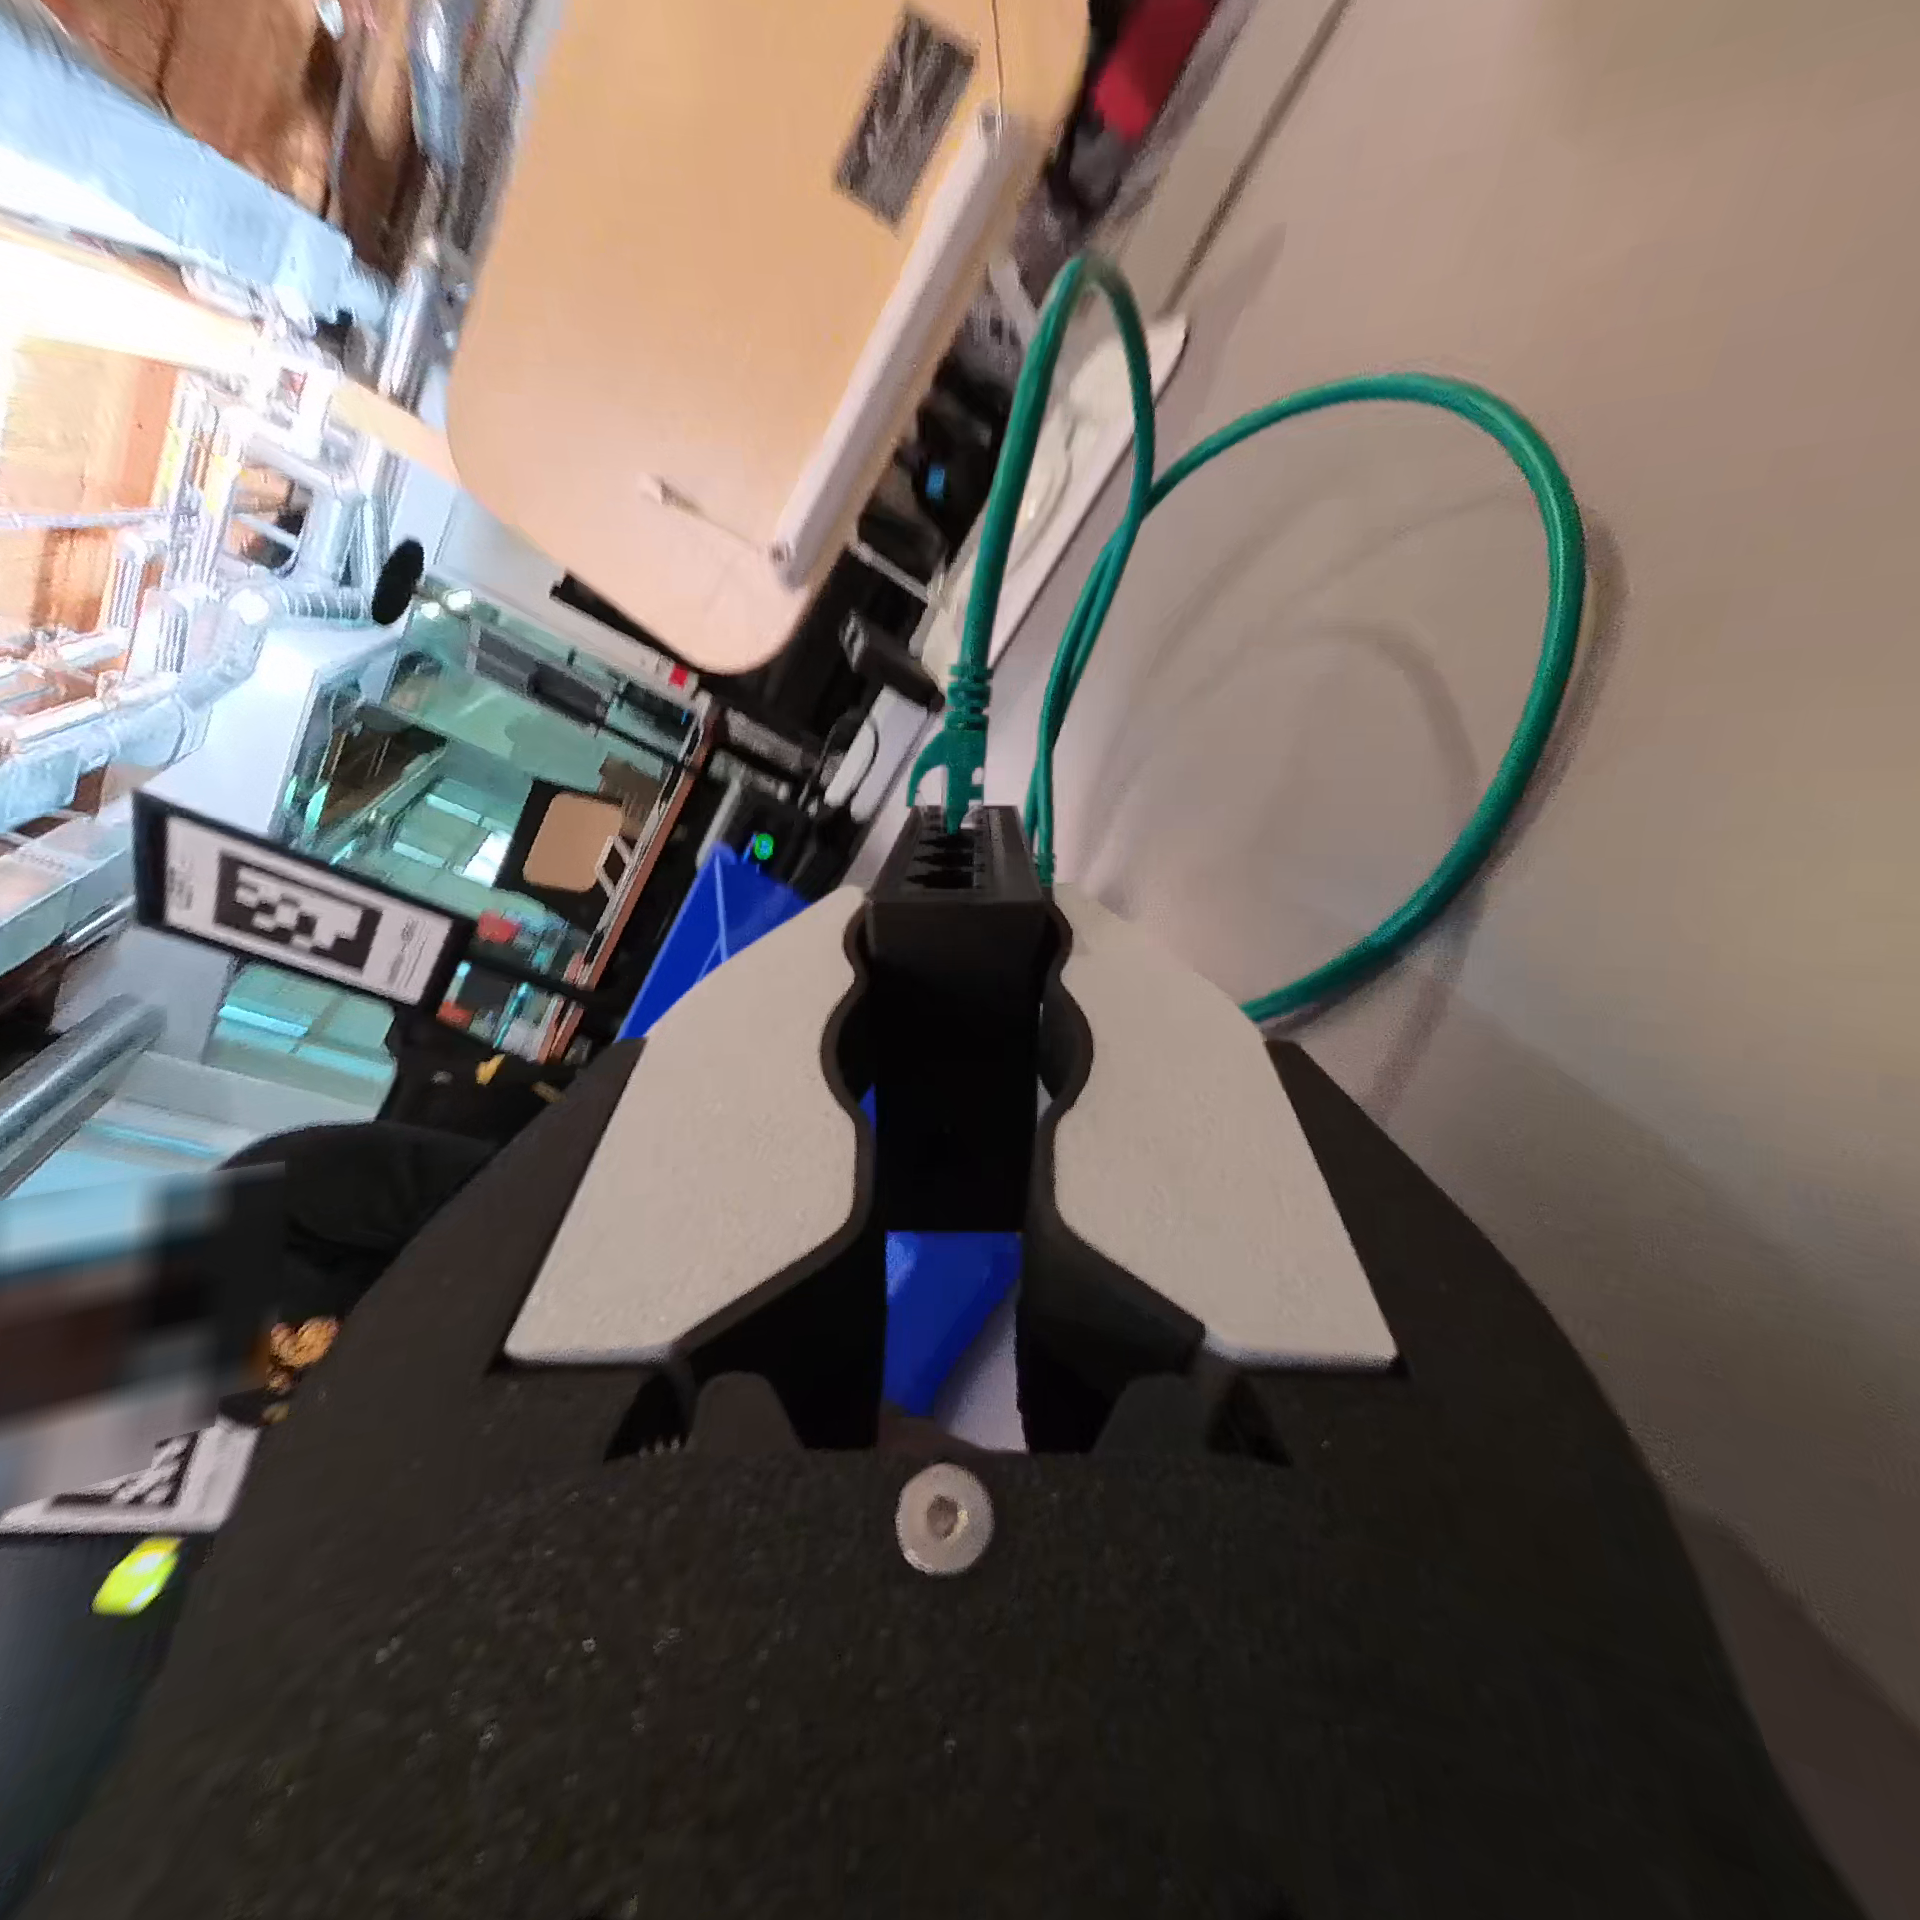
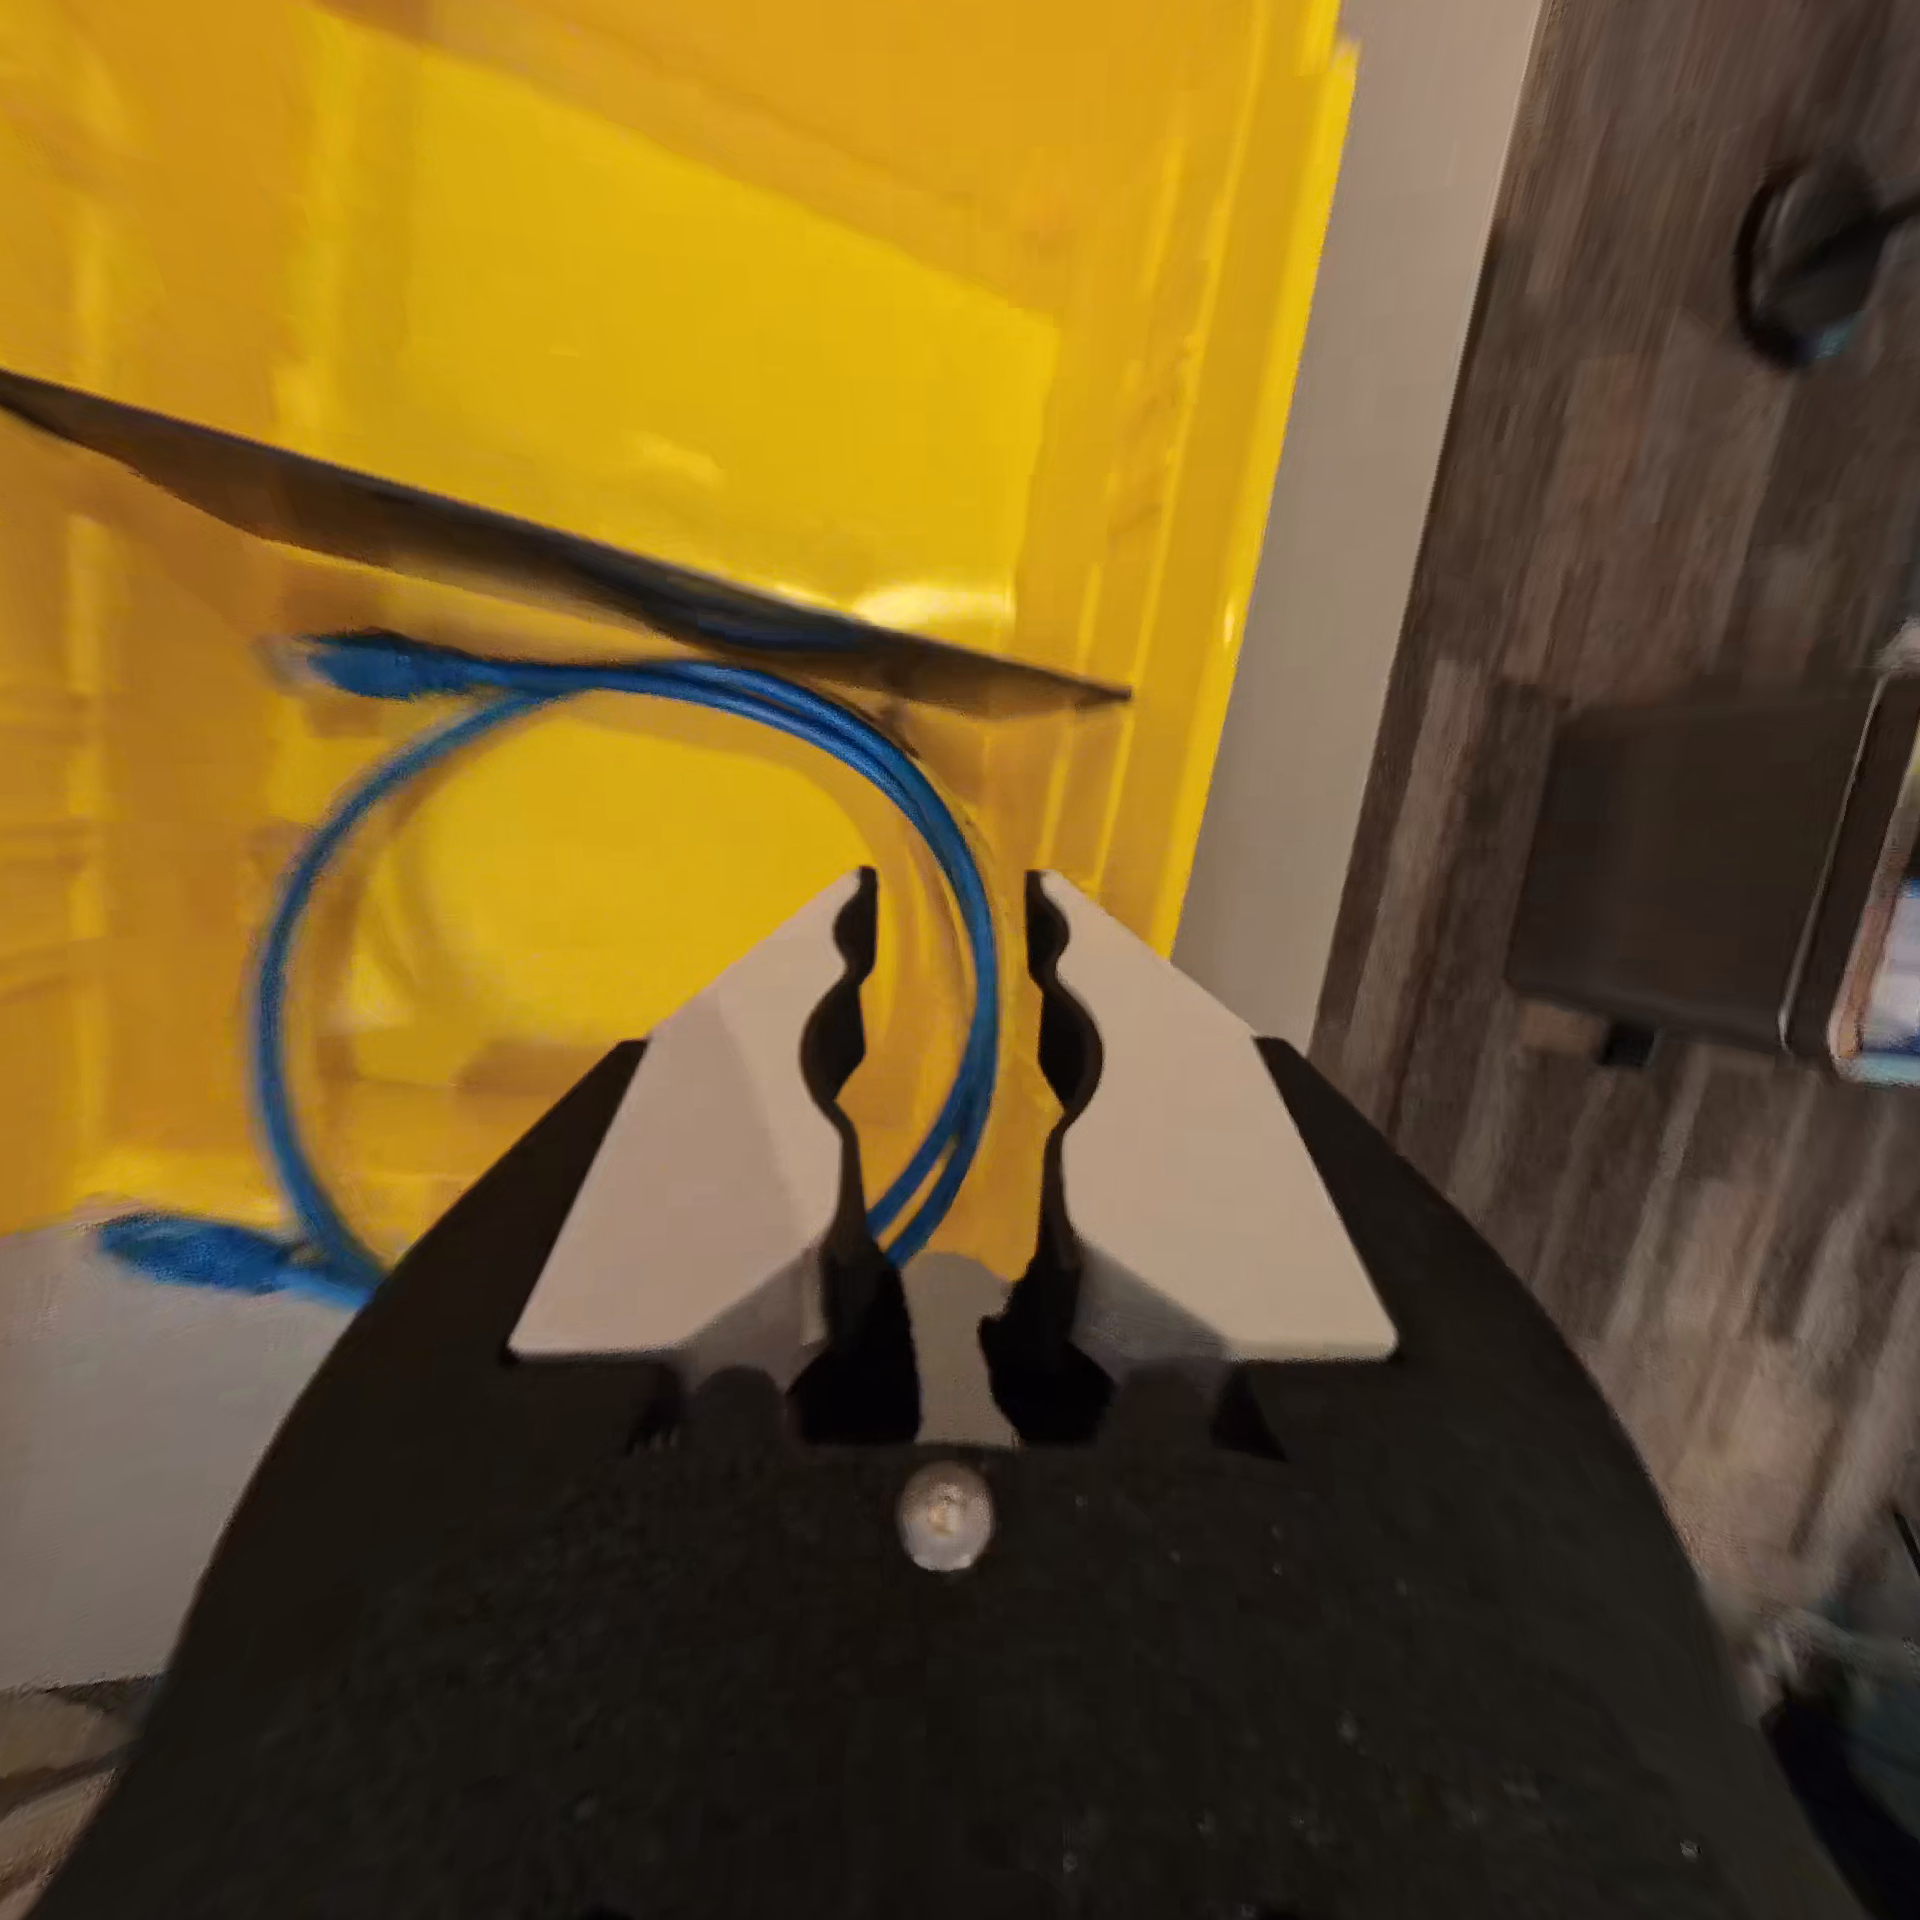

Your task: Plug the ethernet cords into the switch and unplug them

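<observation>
Clamping the black switch (image 1: 954, 1029), the left gripper (image 1: 954, 940) holds it; right gripper (image 2: 951, 883) gapes empty before blue cord (image 2: 623, 717).

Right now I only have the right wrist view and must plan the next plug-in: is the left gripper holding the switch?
Observer: Yes, the left gripper is shut on the black switch.
Operator: Anything plugged in?
Observer: One green cord sits in the switch's far port.
Operator: Other ports?
Observer: The nearer ones look empty. Your blue cord doesn't show in the left wrist view.
</observation>
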The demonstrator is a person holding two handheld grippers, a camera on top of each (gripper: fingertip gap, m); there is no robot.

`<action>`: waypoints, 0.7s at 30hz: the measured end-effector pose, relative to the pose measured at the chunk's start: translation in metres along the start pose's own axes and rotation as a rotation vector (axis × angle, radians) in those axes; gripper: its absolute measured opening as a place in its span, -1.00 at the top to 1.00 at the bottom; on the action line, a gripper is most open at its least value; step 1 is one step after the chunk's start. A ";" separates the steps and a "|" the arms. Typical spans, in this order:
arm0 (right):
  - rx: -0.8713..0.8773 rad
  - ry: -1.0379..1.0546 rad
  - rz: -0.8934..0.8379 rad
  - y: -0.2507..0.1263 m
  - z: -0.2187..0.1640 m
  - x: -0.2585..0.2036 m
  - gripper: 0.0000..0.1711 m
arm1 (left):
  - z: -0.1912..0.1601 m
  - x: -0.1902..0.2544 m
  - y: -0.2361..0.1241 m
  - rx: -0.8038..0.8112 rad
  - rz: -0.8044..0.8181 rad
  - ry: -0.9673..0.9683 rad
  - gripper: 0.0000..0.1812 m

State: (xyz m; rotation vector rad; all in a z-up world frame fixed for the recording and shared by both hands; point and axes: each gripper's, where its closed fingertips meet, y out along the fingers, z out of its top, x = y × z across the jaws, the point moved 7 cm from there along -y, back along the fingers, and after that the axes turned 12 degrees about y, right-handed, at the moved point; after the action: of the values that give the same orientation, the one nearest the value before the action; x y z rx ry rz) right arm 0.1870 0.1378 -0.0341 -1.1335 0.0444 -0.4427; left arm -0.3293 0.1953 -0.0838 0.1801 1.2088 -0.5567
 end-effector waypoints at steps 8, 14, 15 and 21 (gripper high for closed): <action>0.934 -0.652 0.657 -0.154 -0.032 -0.216 0.72 | 0.036 0.004 -0.021 0.280 -0.113 -0.070 0.70; 0.798 -1.401 0.622 -0.150 -0.085 -0.319 0.58 | 0.054 0.018 -0.028 0.324 -0.179 0.009 0.70; 0.784 -1.487 0.584 -0.141 -0.088 -0.325 0.60 | 0.055 0.020 -0.028 0.327 -0.183 0.017 0.70; 0.780 -1.644 0.543 -0.117 -0.091 -0.344 0.71 | 0.060 0.022 -0.032 0.335 -0.181 0.048 0.70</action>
State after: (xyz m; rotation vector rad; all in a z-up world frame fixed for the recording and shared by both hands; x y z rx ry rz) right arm -0.1878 0.1435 -0.0351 -0.3927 -1.1300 0.9675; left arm -0.2898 0.1359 -0.0772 0.3717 1.1794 -0.9179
